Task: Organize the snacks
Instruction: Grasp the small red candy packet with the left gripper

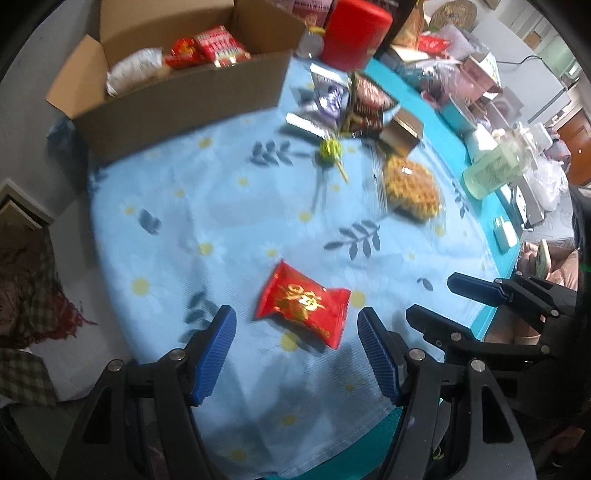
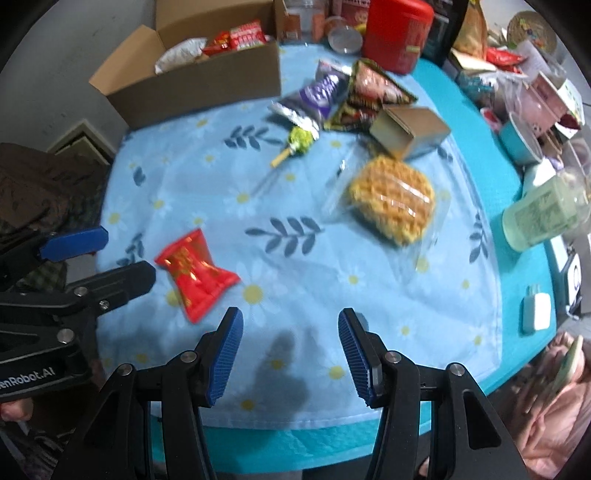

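A red snack packet [image 1: 303, 306] with gold print lies flat on the blue flowered cloth [image 1: 221, 221]. My left gripper [image 1: 297, 332] hangs open just above and in front of it, with nothing between its blue pads. From the right wrist view the same packet [image 2: 195, 273] lies left of my right gripper [image 2: 290, 332], which is open over bare cloth [image 2: 295, 258]. The left gripper [image 2: 107, 254] shows at that view's left edge, close to the packet. The right gripper [image 1: 450, 302] appears at the left view's right side. An open cardboard box [image 1: 177, 107] at the back left holds several snacks.
Loose on the cloth are a bagged yellow waffle snack [image 2: 391, 199], a green lollipop [image 2: 301, 142], a purple packet [image 2: 321, 92], a dark packet [image 2: 373, 92] and a small tan box [image 2: 410, 131]. A red canister [image 2: 400, 33], a green bottle [image 2: 543, 214] and clutter line the back and right.
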`<state>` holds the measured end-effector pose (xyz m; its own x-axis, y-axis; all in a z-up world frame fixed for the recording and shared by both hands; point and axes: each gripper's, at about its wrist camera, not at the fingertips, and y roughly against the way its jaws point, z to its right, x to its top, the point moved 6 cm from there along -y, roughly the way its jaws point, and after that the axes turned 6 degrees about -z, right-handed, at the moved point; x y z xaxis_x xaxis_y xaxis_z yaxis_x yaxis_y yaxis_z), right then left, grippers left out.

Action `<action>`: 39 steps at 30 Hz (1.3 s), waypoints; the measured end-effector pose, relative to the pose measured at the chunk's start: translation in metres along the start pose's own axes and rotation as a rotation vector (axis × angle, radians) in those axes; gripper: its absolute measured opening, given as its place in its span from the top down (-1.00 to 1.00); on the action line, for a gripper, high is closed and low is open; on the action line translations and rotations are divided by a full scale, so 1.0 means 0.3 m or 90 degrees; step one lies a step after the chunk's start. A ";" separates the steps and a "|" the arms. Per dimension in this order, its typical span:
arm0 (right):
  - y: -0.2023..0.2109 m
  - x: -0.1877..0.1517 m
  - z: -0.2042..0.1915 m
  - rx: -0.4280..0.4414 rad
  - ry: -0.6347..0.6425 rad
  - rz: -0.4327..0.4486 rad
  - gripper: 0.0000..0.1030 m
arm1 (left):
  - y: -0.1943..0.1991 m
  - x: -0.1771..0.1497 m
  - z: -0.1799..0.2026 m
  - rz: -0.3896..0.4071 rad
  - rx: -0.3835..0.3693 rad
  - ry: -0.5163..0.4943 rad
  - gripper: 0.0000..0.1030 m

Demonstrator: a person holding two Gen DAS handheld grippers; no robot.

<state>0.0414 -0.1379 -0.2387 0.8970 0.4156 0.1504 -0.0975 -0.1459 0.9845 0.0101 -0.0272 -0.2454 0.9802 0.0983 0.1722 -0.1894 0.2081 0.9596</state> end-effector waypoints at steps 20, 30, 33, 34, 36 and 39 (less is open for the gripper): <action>-0.075 0.001 0.094 0.032 -0.037 -0.016 -0.04 | -0.153 0.077 -0.017 0.004 0.050 0.009 -0.16; -0.084 0.024 0.086 0.045 -0.025 -0.012 -0.04 | -0.084 0.076 -0.021 0.002 -0.013 0.125 -0.14; -0.080 0.033 0.107 0.039 -0.032 -0.007 -0.04 | -0.081 0.054 -0.038 -0.011 -0.034 0.173 -0.14; -0.078 0.035 0.116 0.037 -0.036 -0.005 -0.04 | -0.087 0.050 -0.039 -0.015 -0.045 0.183 -0.14; -0.076 0.039 0.135 0.034 -0.042 -0.004 -0.04 | -0.105 0.051 -0.033 -0.030 -0.050 0.188 -0.14; -0.079 0.041 0.160 0.030 -0.047 -0.005 -0.04 | -0.133 0.060 -0.029 -0.046 -0.048 0.193 -0.14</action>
<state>0.0753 -0.1724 -0.2645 0.9269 0.3503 0.1346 -0.0720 -0.1861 0.9799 0.0349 -0.0253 -0.2825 0.9310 0.3645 0.0194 -0.1354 0.2956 0.9456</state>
